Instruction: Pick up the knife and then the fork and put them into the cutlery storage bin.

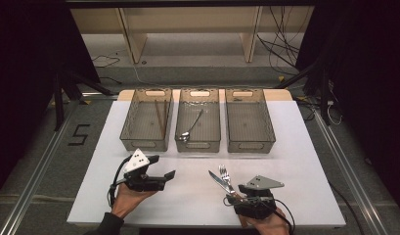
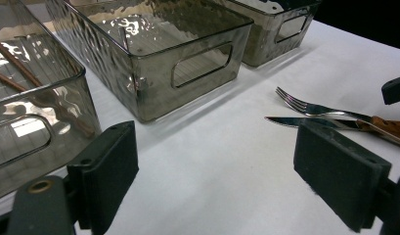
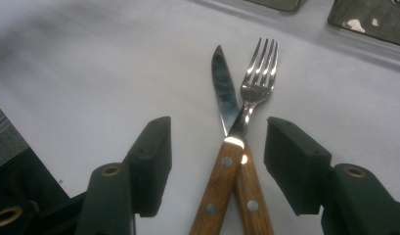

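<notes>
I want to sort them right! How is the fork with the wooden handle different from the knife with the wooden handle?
The wooden-handled steel fork ends in four thin tines; the wooden-handled steel knife ends in one flat pointed blade. The fork leans right, the knife leans left, so they cross near the handles. There the fork's neck lies over the knife's blade. Both have shiny metal tops and riveted brown handles, and both lie on the white table.

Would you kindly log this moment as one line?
right claw: open astride knife and fork handles | left claw: open, nothing between | spoon: middle bin

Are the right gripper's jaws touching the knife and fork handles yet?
Apart. The right gripper view shows white table on both sides between the right gripper jaws and the crossed knife and fork handles.
</notes>
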Action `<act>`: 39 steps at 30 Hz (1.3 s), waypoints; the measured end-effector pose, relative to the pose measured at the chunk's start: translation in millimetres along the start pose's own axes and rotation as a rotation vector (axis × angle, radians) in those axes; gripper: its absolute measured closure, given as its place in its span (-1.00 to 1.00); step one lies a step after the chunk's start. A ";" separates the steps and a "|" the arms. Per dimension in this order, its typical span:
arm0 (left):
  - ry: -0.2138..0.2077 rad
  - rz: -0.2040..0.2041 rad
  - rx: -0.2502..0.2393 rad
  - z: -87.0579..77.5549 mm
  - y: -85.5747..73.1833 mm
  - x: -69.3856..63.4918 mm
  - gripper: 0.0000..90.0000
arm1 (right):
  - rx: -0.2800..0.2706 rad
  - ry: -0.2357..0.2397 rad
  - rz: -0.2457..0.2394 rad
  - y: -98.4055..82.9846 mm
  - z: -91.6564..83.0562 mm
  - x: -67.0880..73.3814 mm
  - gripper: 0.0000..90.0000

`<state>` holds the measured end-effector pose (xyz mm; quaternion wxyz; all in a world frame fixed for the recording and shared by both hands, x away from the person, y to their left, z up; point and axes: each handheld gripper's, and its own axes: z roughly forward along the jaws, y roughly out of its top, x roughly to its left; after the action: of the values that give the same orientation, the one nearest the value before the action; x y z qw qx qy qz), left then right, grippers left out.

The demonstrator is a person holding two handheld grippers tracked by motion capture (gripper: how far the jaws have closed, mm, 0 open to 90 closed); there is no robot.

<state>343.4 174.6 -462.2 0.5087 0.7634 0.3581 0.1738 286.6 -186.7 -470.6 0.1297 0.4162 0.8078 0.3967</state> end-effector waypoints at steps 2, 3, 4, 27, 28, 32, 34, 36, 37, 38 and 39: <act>0.003 -0.003 0.002 0.5 -1.5 0.7 -0.64 | 0.004 -0.003 0.000 -1.0 -0.4 0.5 0.03; 0.004 -0.004 0.004 0.3 -2.0 0.8 -0.64 | 0.003 -0.005 -0.001 -1.4 -0.7 1.1 0.04; 0.002 -0.008 0.003 0.1 -2.7 0.7 -0.64 | 0.003 -0.006 0.001 -1.5 -0.8 1.6 0.05; -0.007 0.007 0.006 -1.2 -6.7 -4.7 -0.64 | 0.064 -0.047 -0.009 -10.0 6.0 12.3 0.30; -0.007 0.007 0.005 -1.1 -6.8 -4.8 -0.64 | 0.066 -0.050 -0.009 -10.2 6.6 13.1 0.31; -0.007 0.006 0.006 -1.1 -7.1 -4.4 -0.64 | 0.079 -0.059 -0.013 -11.5 9.4 14.3 0.34; -0.007 0.005 0.005 -1.0 -7.0 -4.5 -0.64 | 0.084 -0.063 -0.013 -12.1 10.5 15.2 0.36; -0.007 0.007 0.005 -1.0 -7.0 -4.8 -0.64 | 0.090 -0.067 -0.015 -12.8 12.8 16.6 0.38; -0.008 0.007 0.005 -0.9 -7.1 -4.9 -0.64 | 0.095 -0.067 -0.014 -13.2 13.8 17.0 0.39; -0.009 0.008 0.006 -1.0 -7.1 -4.9 -0.64 | 0.099 -0.070 -0.013 -13.6 14.9 17.3 0.40; -0.009 0.008 0.006 -0.9 -7.1 -5.0 -0.64 | 0.106 -0.072 -0.015 -14.4 16.5 17.5 0.39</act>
<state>336.8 173.2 -467.8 0.5074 0.7670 0.3533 0.1714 276.5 -169.2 -490.0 0.1396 0.4304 0.8256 0.3371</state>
